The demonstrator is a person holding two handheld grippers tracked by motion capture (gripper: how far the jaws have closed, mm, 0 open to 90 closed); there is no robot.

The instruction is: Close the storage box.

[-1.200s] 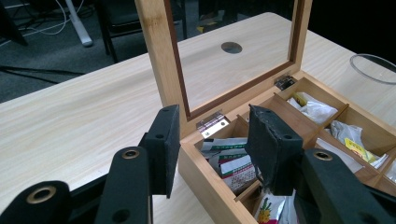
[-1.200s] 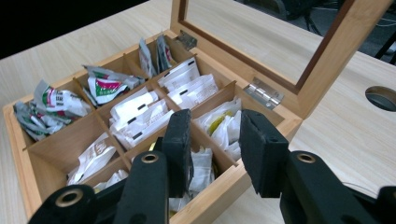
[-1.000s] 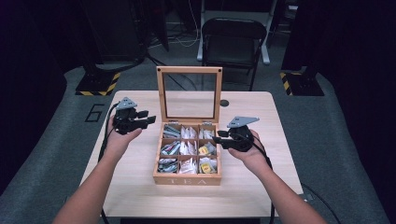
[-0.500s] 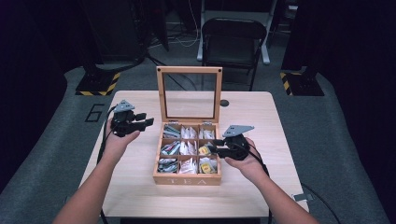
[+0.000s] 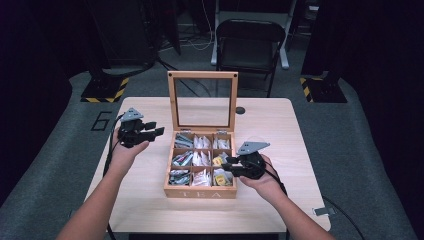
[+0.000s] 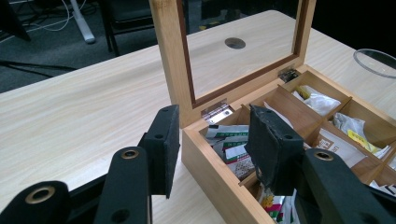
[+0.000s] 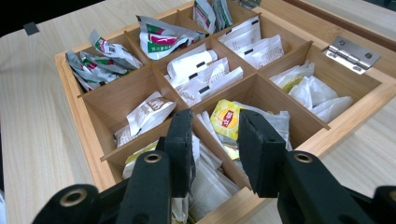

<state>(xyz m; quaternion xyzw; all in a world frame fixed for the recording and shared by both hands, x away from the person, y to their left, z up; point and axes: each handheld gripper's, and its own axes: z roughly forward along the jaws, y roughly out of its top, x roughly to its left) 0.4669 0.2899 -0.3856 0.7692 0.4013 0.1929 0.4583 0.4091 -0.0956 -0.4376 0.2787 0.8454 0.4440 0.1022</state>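
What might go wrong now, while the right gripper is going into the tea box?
1. The right gripper hangs with open jaws straddling a thin wooden divider, so it may strike the wood instead of reaching a packet.
2. The yellow tea bag lies on other packets, so closing may take several at once.
3. The left gripper hovers beside the tea box without touching it, and the glass lid stands upright; a push could slide the box or knock the lid shut.

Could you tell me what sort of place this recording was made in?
Probably a studio or lab set up for recording: a light wooden table stands on grey carpet, ringed by dark curtains, with a folding chair, loose floor cables and hazard-striped stand bases behind it.
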